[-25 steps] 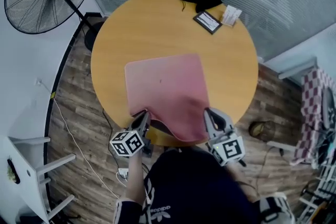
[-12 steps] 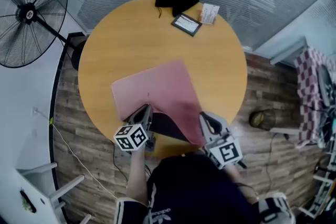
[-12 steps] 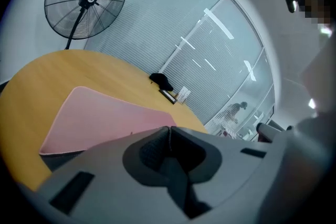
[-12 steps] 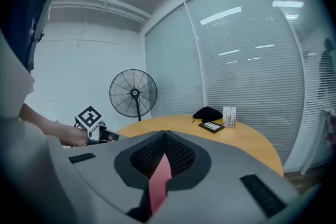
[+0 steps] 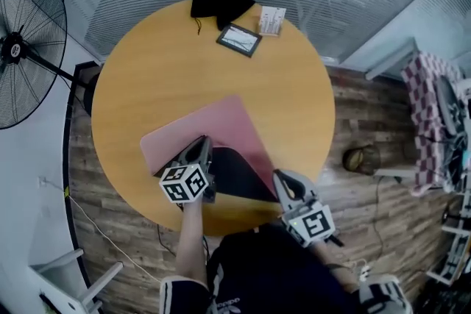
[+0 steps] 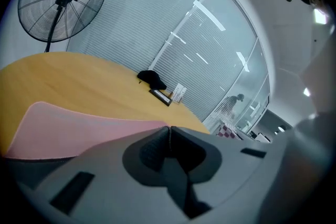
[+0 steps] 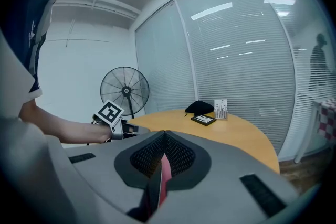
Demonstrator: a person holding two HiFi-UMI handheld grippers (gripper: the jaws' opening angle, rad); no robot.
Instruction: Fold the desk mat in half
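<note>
both sets of jaws are clamped on the pink mat. the left gripper pinches a lifted corner (black underside showing beside its jaws). the right gripper squeezes the mat's edge between its jaws, over the table.

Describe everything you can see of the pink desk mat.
The desk mat is a thin, flexible sheet, pink on top, dark underneath, with rounded corners. Its far part lies flat on the round wooden table; its near edge is lifted, baring the dark underside. The left gripper and right gripper each pinch a near corner.
</note>
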